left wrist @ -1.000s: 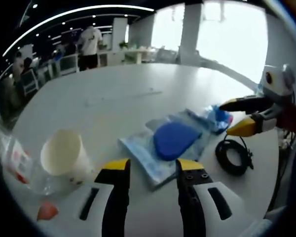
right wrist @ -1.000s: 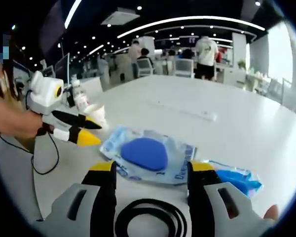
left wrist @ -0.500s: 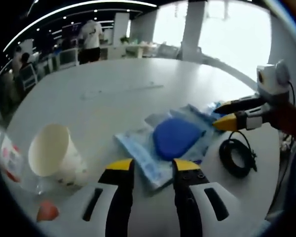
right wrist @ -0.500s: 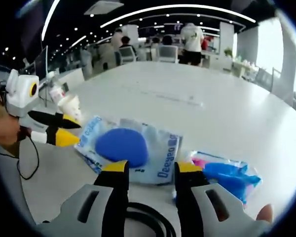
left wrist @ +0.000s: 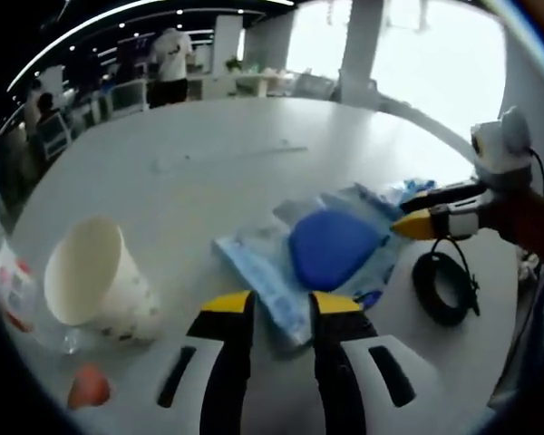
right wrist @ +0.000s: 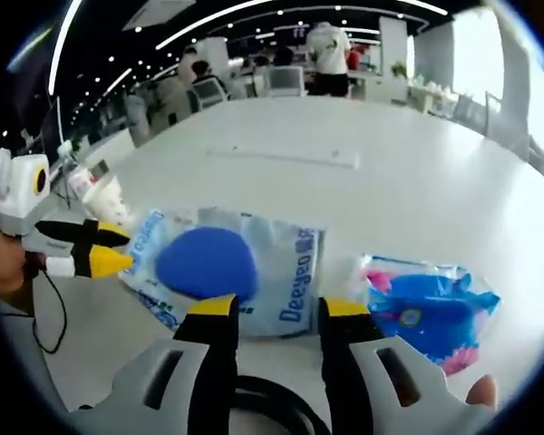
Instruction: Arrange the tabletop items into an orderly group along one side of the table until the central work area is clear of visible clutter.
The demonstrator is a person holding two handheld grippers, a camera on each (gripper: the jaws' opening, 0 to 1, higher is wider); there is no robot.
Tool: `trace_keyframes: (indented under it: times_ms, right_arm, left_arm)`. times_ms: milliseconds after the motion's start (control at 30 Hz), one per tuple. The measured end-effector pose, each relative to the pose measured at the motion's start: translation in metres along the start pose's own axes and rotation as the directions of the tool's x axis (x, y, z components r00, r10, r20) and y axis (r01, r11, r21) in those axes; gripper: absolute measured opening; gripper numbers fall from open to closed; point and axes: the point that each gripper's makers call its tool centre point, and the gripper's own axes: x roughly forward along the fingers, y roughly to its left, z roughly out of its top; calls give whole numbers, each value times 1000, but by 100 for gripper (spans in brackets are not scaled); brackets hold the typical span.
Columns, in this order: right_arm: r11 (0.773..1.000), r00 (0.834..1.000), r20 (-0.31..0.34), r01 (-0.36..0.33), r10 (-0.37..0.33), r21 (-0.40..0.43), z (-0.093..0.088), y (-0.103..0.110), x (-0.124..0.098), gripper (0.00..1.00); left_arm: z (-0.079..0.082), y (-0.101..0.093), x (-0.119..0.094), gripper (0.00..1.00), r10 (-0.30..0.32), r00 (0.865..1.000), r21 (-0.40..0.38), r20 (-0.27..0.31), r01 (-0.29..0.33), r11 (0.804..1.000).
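While the left gripper (left wrist: 277,304) hovers with jaws apart over the packet's near edge, the blue sponge packet (left wrist: 331,249) lies mid-table (left wrist: 199,172), paper cup (left wrist: 95,285) at 9 o'clock, cable coil (left wrist: 446,288) at 3. From the right gripper view, the right gripper (right wrist: 274,313) has jaws apart before the packet (right wrist: 222,265); a blue-pink bag (right wrist: 431,308) lies at 3 o'clock.

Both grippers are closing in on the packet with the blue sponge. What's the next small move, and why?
Probably ease the left gripper forward and shut it on the near edge of the sponge packet. That edge already lies between its open jaws, and the packet sits mid-table among the paper cup and cable coil. The right gripper is also open at the packet's opposite edge, so it could hold back.
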Motion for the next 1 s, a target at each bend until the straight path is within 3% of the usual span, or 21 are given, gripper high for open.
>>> trace_keyframes:
  times_ms: [167, 367, 700, 800, 1000]
  right_arm:
    - [1000, 1000, -20, 9, -8, 29, -6, -3, -2, 25]
    - [999, 999, -33, 9, -8, 35, -12, -2, -5, 5]
    - [998, 1000, 0, -17, 17, 59, -7, 12, -10, 4]
    - [998, 999, -34, -15, 17, 55, -17, 11, -5, 4]
    - [998, 1000, -21, -17, 18, 61, -15, 9, -6, 5]
  left_arm:
    - [-5, 6, 4, 16, 17, 1000, 3, -25, -17, 1000]
    - [-7, 16, 4, 6, 51, 998, 22, -37, -50, 999]
    - [4, 24, -2, 3, 84, 996, 32, 5, -84, 996]
    - [-6, 26, 2, 5, 89, 996, 51, -27, -87, 995]
    - [-8, 24, 2, 8, 86, 996, 74, -33, -83, 994]
